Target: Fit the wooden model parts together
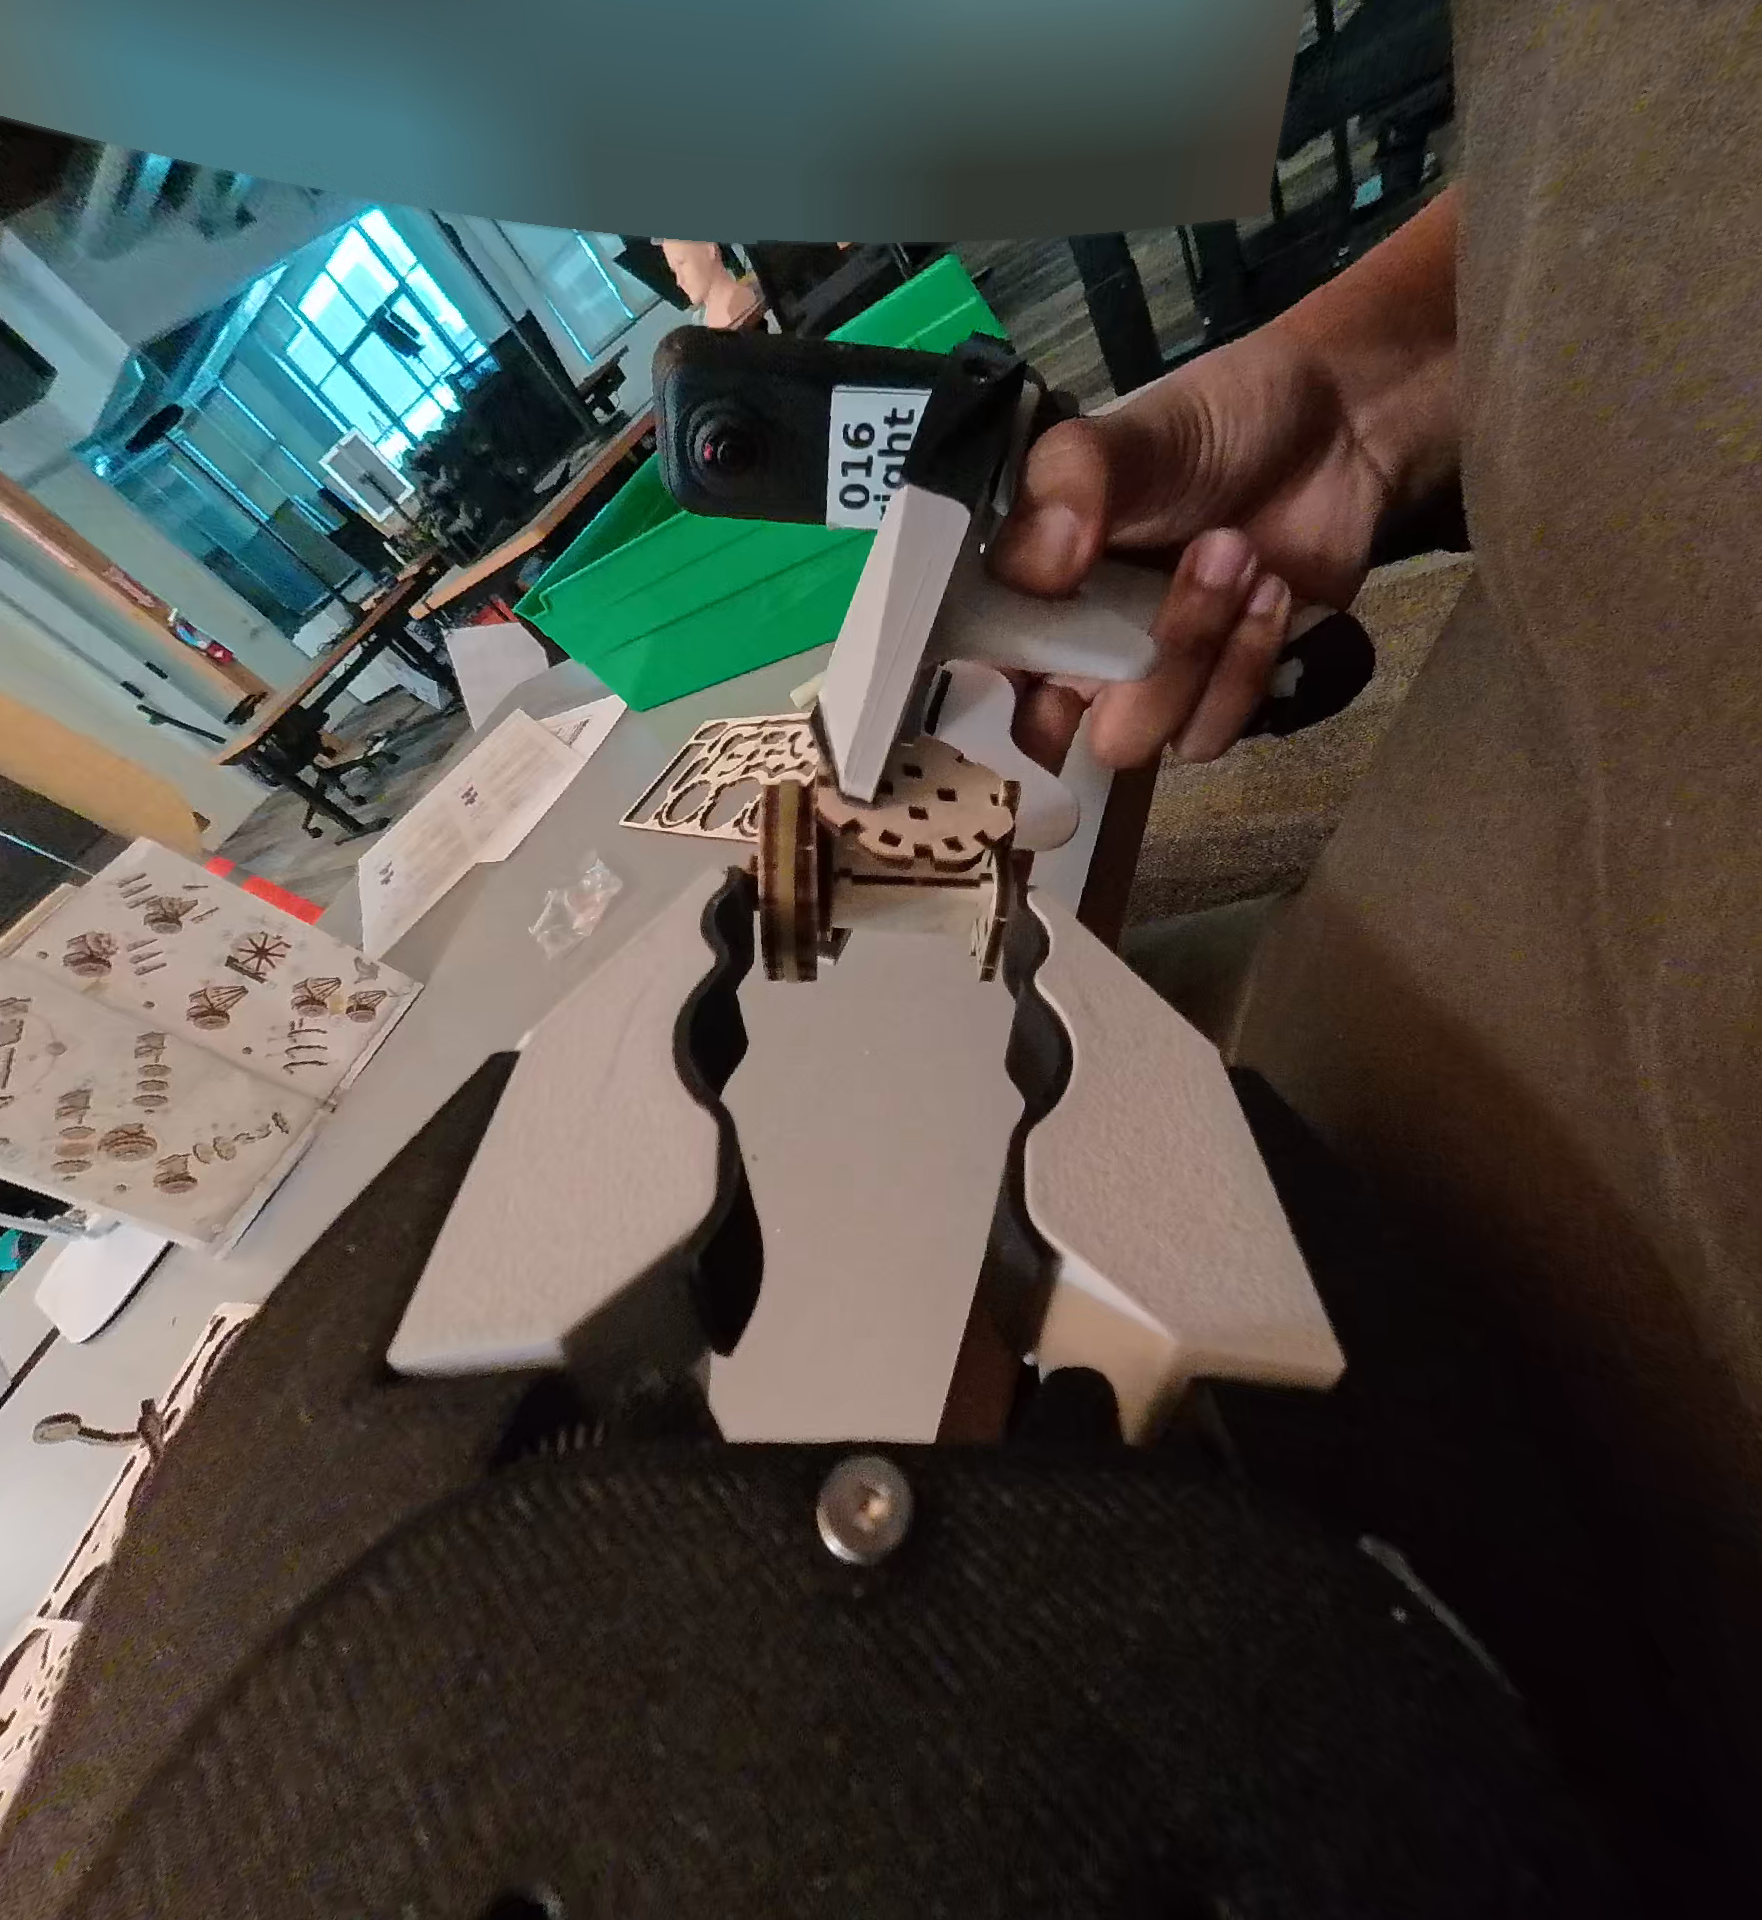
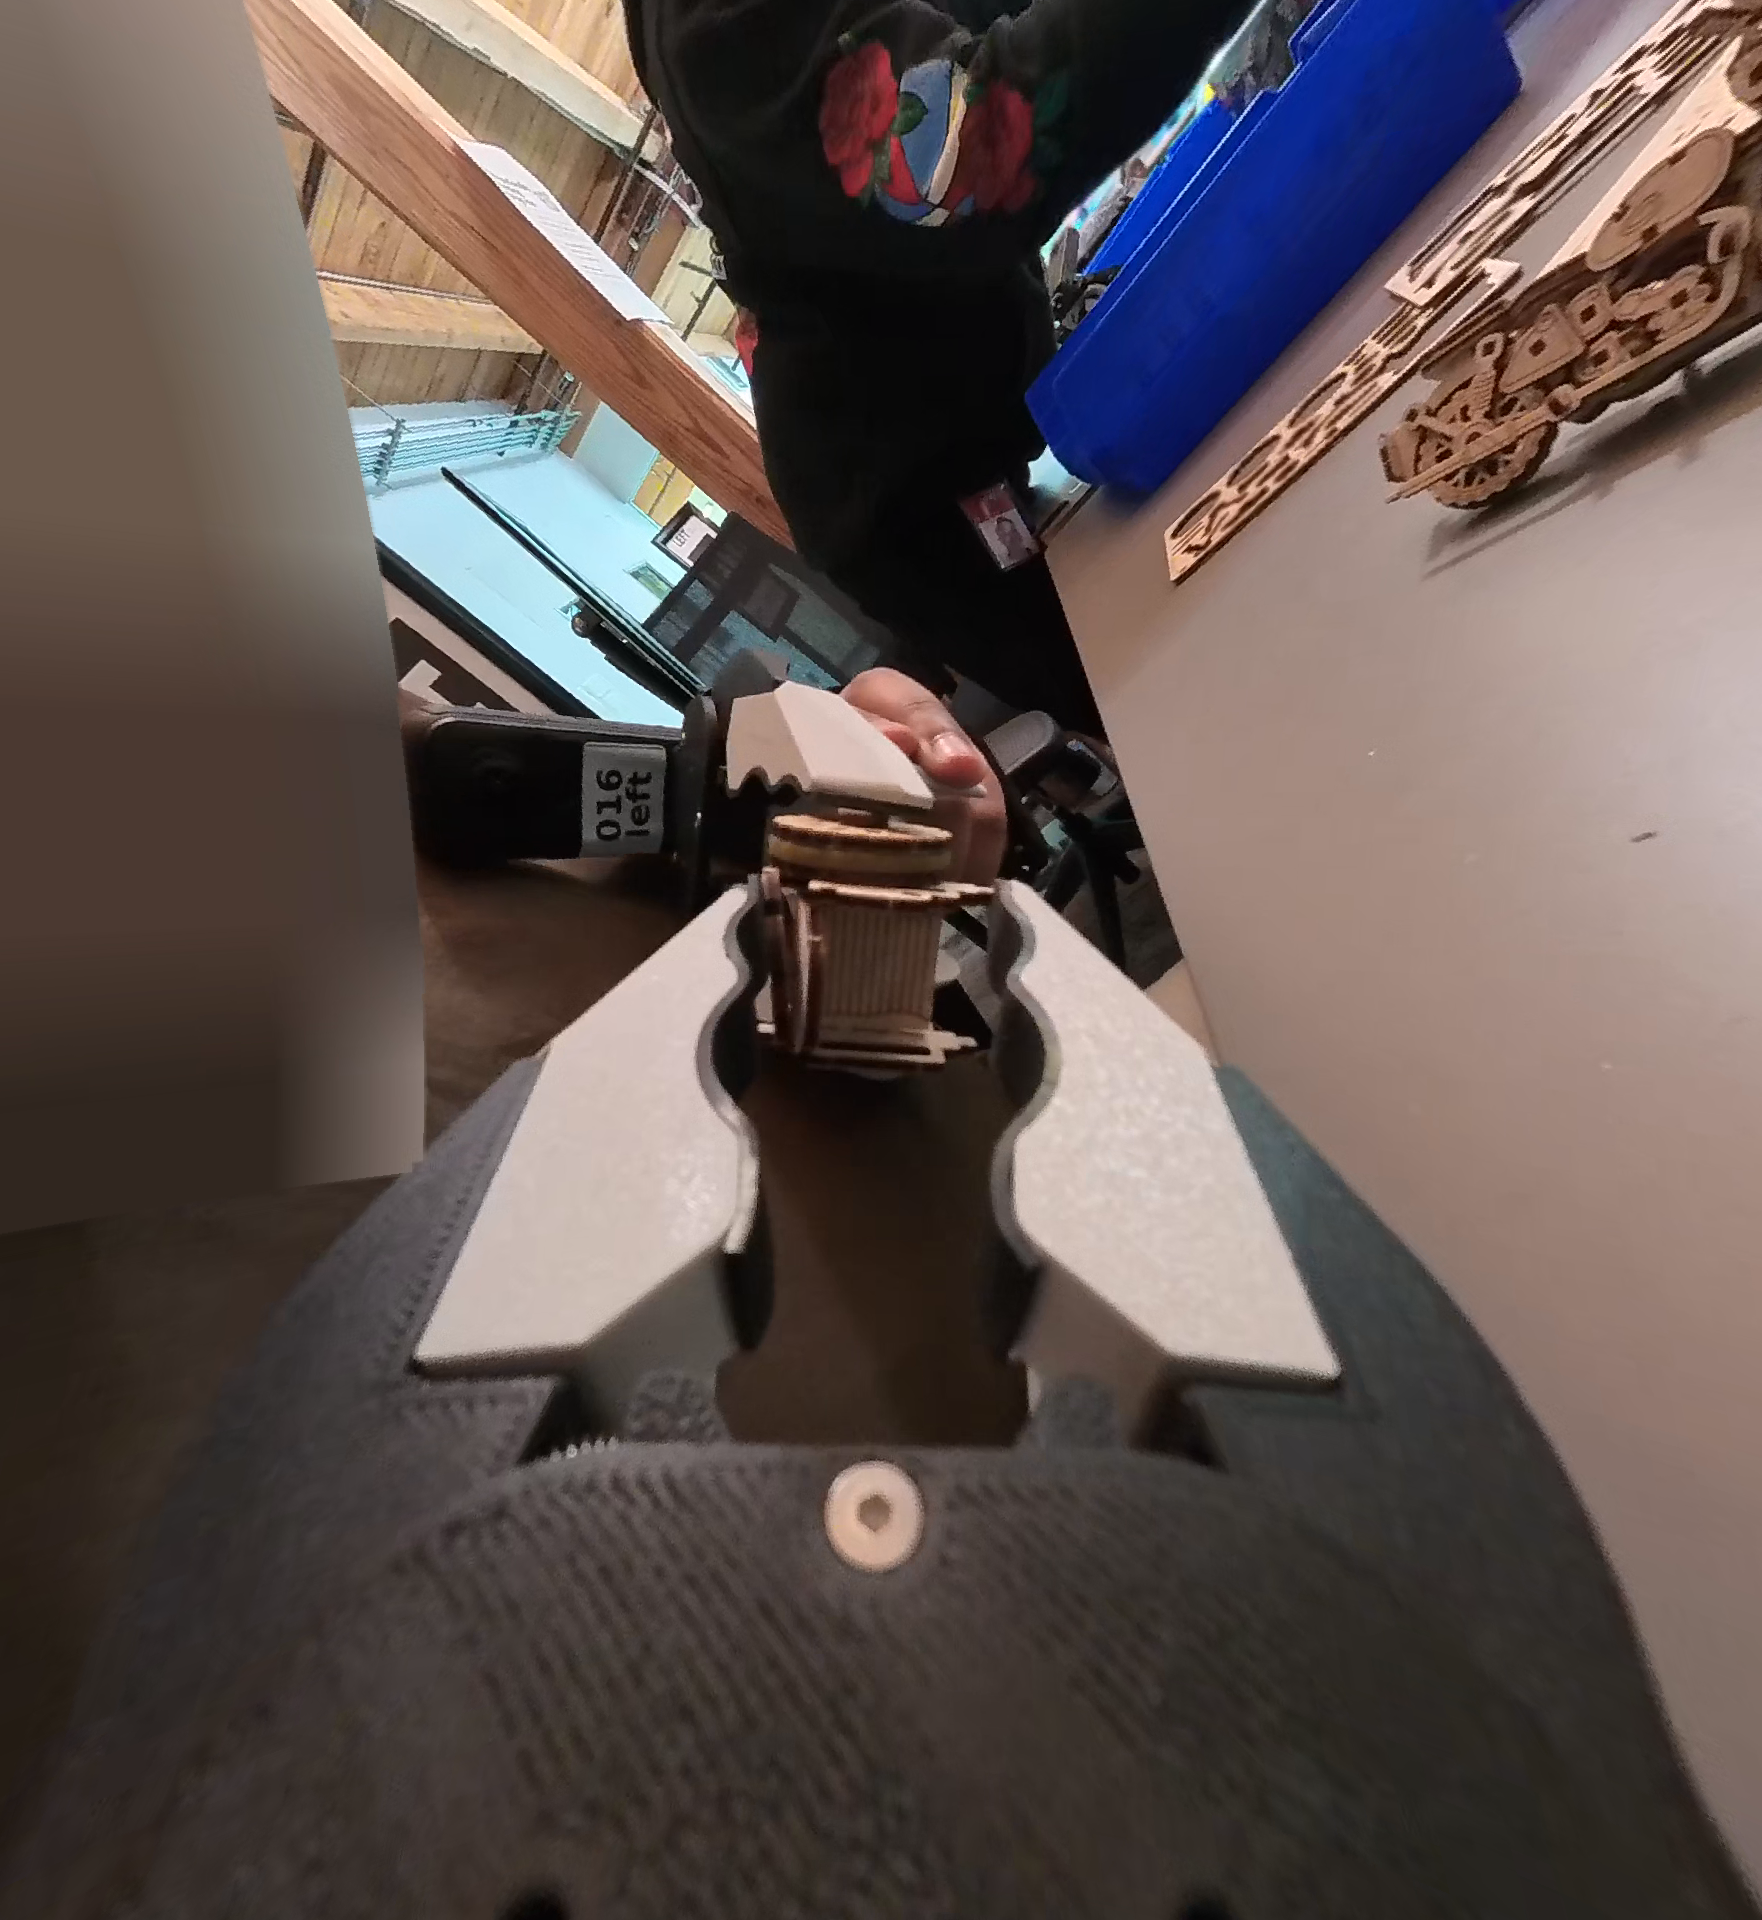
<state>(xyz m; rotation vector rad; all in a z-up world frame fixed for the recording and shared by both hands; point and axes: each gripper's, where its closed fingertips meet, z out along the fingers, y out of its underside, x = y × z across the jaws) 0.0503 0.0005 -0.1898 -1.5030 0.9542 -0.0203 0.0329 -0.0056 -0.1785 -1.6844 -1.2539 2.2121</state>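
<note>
Holding the wooden assembly (image 1: 882,883) off the grey table's (image 1: 503,966) edge | my left gripper (image 1: 882,914) pinches it between its fingertips, part closed | my right gripper (image 2: 877,966) clamps the same piece crosswise | wooden motorcycle model (image 2: 1583,343) stands well apart on that table.

Each camera sits close behind its own tool, facing the other; both see the small pale wooden model piece (image 1: 887,862) (image 2: 861,951).
</note>
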